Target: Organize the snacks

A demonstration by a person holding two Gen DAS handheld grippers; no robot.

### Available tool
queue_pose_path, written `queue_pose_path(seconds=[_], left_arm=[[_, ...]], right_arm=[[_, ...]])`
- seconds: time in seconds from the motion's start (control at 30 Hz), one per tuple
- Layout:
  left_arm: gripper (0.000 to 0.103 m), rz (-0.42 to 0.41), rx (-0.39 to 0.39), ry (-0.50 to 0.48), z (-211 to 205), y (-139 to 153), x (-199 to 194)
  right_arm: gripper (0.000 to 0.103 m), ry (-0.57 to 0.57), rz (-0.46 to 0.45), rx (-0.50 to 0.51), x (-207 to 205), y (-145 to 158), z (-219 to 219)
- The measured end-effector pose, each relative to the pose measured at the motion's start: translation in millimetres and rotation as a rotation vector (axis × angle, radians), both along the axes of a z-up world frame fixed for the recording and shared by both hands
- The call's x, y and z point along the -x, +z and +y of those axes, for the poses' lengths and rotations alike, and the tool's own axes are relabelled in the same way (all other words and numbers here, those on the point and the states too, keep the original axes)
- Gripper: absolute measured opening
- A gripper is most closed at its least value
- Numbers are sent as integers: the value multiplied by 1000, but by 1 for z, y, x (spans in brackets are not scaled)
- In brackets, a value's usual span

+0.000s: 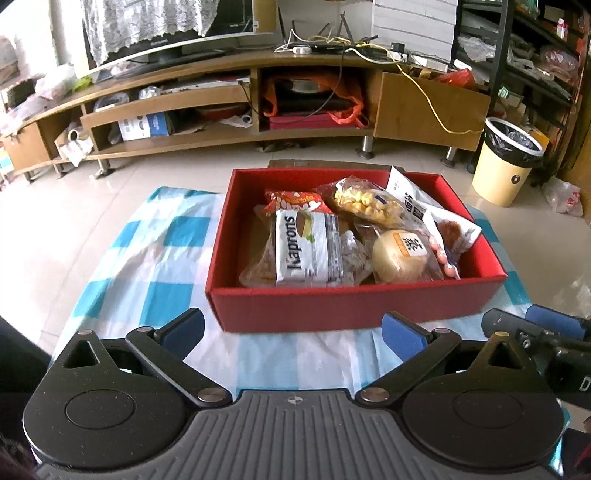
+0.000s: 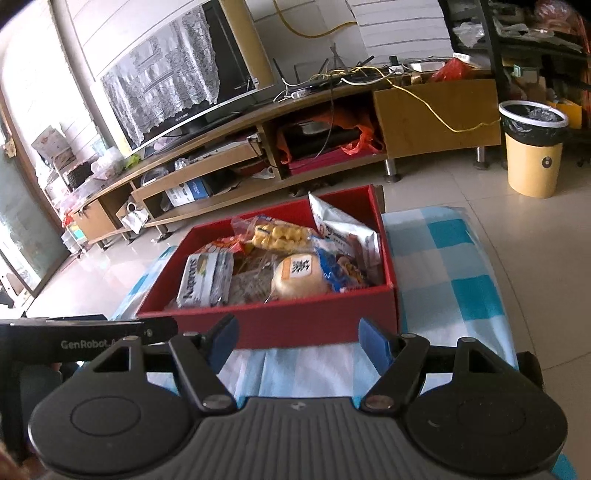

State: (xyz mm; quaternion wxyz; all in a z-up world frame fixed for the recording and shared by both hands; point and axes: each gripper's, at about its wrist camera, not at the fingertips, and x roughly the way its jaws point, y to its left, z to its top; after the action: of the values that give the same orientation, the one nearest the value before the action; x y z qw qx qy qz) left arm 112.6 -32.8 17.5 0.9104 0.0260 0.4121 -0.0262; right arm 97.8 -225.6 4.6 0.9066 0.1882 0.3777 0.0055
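A red cardboard box (image 1: 354, 299) sits on a blue-and-white checked cloth (image 1: 147, 266) and holds several snack packets: a white Kaprons pack (image 1: 306, 247), a round pale bun (image 1: 400, 254), a bag of yellow puffs (image 1: 364, 199) and a white pouch (image 1: 450, 225). My left gripper (image 1: 293, 330) is open and empty, just in front of the box's near wall. My right gripper (image 2: 299, 341) is open and empty, also just short of the box (image 2: 295, 325); the Kaprons pack (image 2: 205, 278) and bun (image 2: 299, 278) lie inside. The right gripper's fingers (image 1: 546, 325) show at the left view's right edge.
A long wooden TV stand (image 1: 229, 107) with a television (image 1: 173, 33) runs along the back. A cream bin with a black liner (image 1: 508, 162) stands on the tiled floor at the right. Dark shelving (image 1: 532, 55) fills the far right. The left gripper's body (image 2: 92, 334) shows at left.
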Motion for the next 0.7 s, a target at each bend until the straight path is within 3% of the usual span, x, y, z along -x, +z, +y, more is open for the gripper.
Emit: queue_pose_path(seconds=[0.7], left_arm=[[103,-16,25,-35,3,5,49]], right_arm=[[69,27,2,46,35,19,22]])
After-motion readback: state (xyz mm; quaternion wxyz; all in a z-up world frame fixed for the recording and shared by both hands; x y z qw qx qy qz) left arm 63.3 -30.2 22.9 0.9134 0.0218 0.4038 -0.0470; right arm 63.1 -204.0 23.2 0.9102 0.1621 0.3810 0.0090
